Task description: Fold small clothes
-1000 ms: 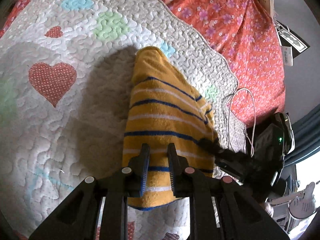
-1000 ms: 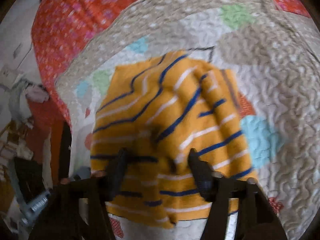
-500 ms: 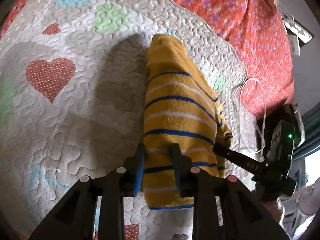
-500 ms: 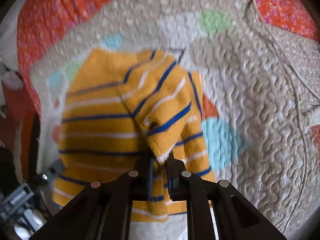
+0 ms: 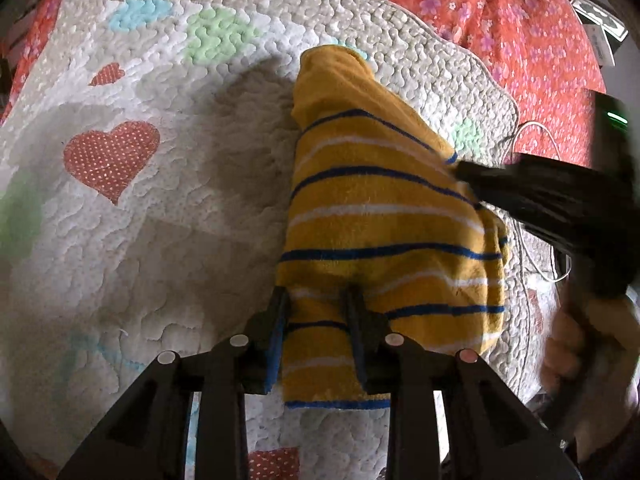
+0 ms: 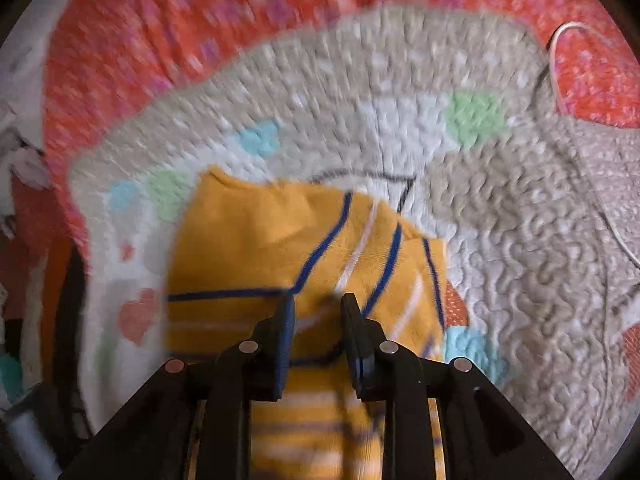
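Note:
A yellow garment [image 5: 380,208] with blue and white stripes lies folded lengthwise on the quilt [image 5: 160,240]. My left gripper [image 5: 316,300] straddles its near left edge. The cloth lies flat between the parted fingers, and the pads do not visibly pinch it. In the right wrist view the same garment [image 6: 248,248] lies below my right gripper [image 6: 318,304]. Those jaws are opening, with flat cloth showing in the gap and nothing pinched. In the left wrist view the right gripper [image 5: 468,172] is a dark blur at the garment's right edge, held by a person's hand [image 5: 568,344].
The quilt, patterned with hearts and pastel patches, covers a red floral sheet [image 5: 500,20] that shows beyond its scalloped far edge. A white cable [image 5: 528,128] runs over the quilt's right side. Clutter stands off the bed's left side [image 6: 24,168] in the right wrist view.
My right gripper was shut on a raised fold of the garment; it has let go and the fold now lies flat. My left jaws have widened a little. The garment looks narrower.

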A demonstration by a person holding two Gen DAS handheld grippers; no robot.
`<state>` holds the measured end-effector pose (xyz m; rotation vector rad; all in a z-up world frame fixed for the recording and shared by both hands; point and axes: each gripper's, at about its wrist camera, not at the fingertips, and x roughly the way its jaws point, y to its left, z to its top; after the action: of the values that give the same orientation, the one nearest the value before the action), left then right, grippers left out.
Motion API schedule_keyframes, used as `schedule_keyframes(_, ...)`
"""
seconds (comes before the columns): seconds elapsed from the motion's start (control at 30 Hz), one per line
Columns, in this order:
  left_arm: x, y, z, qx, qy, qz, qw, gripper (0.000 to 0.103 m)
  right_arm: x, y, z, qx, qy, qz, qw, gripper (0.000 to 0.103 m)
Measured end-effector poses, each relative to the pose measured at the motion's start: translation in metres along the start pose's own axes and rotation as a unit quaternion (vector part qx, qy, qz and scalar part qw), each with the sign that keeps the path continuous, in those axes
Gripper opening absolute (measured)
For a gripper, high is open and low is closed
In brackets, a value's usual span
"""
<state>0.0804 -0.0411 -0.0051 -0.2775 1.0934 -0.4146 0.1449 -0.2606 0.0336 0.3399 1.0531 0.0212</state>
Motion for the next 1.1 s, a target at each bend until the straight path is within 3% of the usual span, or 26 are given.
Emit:
schedule_keyframes(0.13, -0.001, 0.006, 0.002, -0.011, 0.004, -0.008, 0.9999, 0.031, 0.025, -0.012, 0.007, 0.043, 0.033, -0.01, 0.998, 0.029)
schedule_keyframes(0.27, -0.009, 0.01, 0.004, -0.025, -0.003, -0.018, 0.9995, 0.031, -0.009, 0.009, 0.016, 0.014, -0.02, -0.012, 1.0, 0.029)
schedule_keyframes(0.37, -0.019, 0.011, 0.003, -0.027, -0.014, -0.022, 0.9993, 0.031, -0.01, 0.034, 0.022, -0.014, -0.022, 0.011, 1.0, 0.029)
schedule_keyframes(0.47, -0.027, 0.01, 0.0, -0.012, -0.029, -0.011, 0.9994, 0.031, 0.01, 0.053, 0.022, -0.031, -0.005, 0.013, 0.999, 0.029)
schedule_keyframes(0.57, -0.034, 0.012, -0.004, 0.002, -0.043, 0.007, 0.9991, 0.033, 0.037, 0.059, 0.018, -0.032, 0.03, 0.008, 0.999, 0.038)
schedule_keyframes(0.7, -0.04, 0.025, -0.004, -0.003, -0.05, 0.019, 0.9986, 0.033, 0.017, 0.06, 0.017, -0.032, 0.008, 0.011, 0.999, 0.038)
schedule_keyframes(0.87, -0.047, 0.041, -0.003, -0.026, -0.054, 0.024, 0.9979, 0.034, -0.035, 0.061, -0.028, -0.052, -0.025, 0.035, 0.998, 0.043)
schedule_keyframes(1.0, -0.061, 0.041, -0.007, -0.015, -0.085, 0.048, 0.9951, 0.034, -0.02, 0.052, -0.079, -0.037, 0.028, 0.032, 0.998, 0.047)
schedule_keyframes(1.1, -0.079, 0.036, -0.021, 0.008, -0.126, 0.074, 0.9892, 0.036, -0.04, 0.044, -0.098, -0.018, 0.016, 0.046, 0.999, 0.047)
